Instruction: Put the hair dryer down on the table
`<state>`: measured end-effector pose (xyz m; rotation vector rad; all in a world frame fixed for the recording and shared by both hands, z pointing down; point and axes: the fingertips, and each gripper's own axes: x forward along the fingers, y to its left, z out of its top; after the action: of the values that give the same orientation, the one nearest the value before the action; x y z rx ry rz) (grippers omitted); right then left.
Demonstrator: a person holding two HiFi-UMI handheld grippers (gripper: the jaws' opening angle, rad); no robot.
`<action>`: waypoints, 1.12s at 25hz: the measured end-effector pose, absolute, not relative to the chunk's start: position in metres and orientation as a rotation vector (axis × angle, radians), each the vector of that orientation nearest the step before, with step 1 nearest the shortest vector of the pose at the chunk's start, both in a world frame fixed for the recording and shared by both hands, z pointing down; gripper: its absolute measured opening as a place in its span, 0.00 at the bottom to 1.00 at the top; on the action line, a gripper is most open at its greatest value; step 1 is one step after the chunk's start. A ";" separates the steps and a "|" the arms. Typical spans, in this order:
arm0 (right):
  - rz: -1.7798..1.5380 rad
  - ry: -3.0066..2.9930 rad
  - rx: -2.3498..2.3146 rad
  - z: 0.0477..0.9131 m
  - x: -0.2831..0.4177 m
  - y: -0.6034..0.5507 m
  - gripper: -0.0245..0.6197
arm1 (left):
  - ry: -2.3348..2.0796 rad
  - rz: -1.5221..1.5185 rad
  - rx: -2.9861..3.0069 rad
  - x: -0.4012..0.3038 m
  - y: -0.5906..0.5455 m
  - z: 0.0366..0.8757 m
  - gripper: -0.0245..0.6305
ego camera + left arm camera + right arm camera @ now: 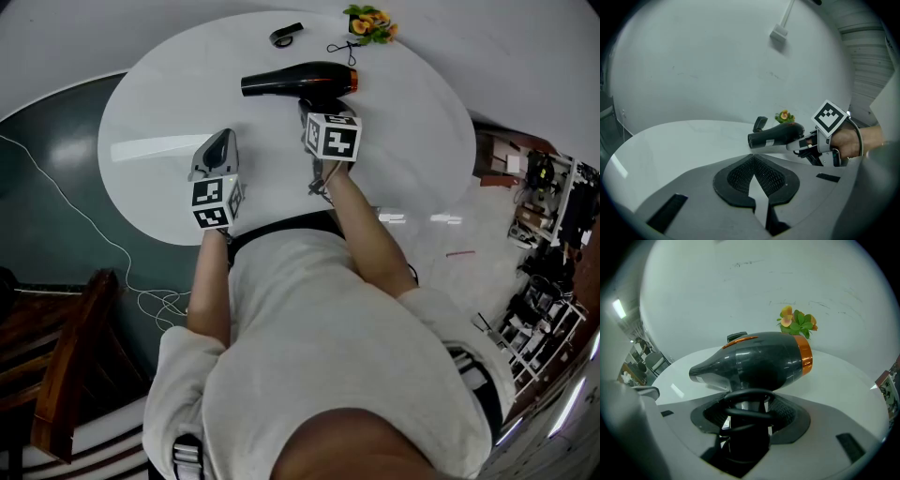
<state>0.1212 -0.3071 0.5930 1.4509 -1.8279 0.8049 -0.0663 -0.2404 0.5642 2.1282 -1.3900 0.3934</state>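
A black hair dryer (pixel 300 81) with an orange ring at its back hangs level over the far half of the round white table (pixel 159 112), nozzle to the left. My right gripper (pixel 311 111) is shut on its handle from below. In the right gripper view the dryer's body (pixel 754 362) sits just above the jaws, and the right gripper (pixel 747 411) clamps the handle with black cord looped round it. My left gripper (pixel 223 141) hovers over the table's near left, shut and holding nothing. The left gripper view shows the left gripper (pixel 753 161) and, beyond it, the dryer (pixel 776 135).
At the table's far edge lie a small black object (pixel 286 35), a thin black wiry item (pixel 342 47) and a little bunch of flowers (pixel 370 23). A wooden chair (pixel 56 375) stands at the left, a white cable (pixel 94 234) trails on the dark floor, and cluttered shelves (pixel 553 234) are at the right.
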 end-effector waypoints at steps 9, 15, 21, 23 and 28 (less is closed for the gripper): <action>0.840 -1.820 1.423 0.599 0.120 -0.305 0.41 | -1.405 0.394 2.122 -0.065 -0.234 0.561 0.06; 0.840 -1.807 1.402 0.604 0.120 -0.306 0.42 | -1.408 0.392 2.113 -0.062 -0.230 0.563 0.06; 0.846 -1.806 1.396 0.607 0.117 -0.308 0.42 | -1.412 0.388 2.104 -0.063 -0.227 0.565 0.06; 0.849 -1.809 1.389 0.607 0.115 -0.308 0.42 | -1.415 0.386 2.100 -0.064 -0.227 0.565 0.06; 0.862 -1.808 1.386 0.610 0.113 -0.309 0.42 | -1.418 0.385 2.099 -0.066 -0.227 0.565 0.06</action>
<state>0.1127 -0.3088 0.6100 1.3865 -1.8085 0.8624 -0.0665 -0.2270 0.5653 2.0989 -1.4177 0.3853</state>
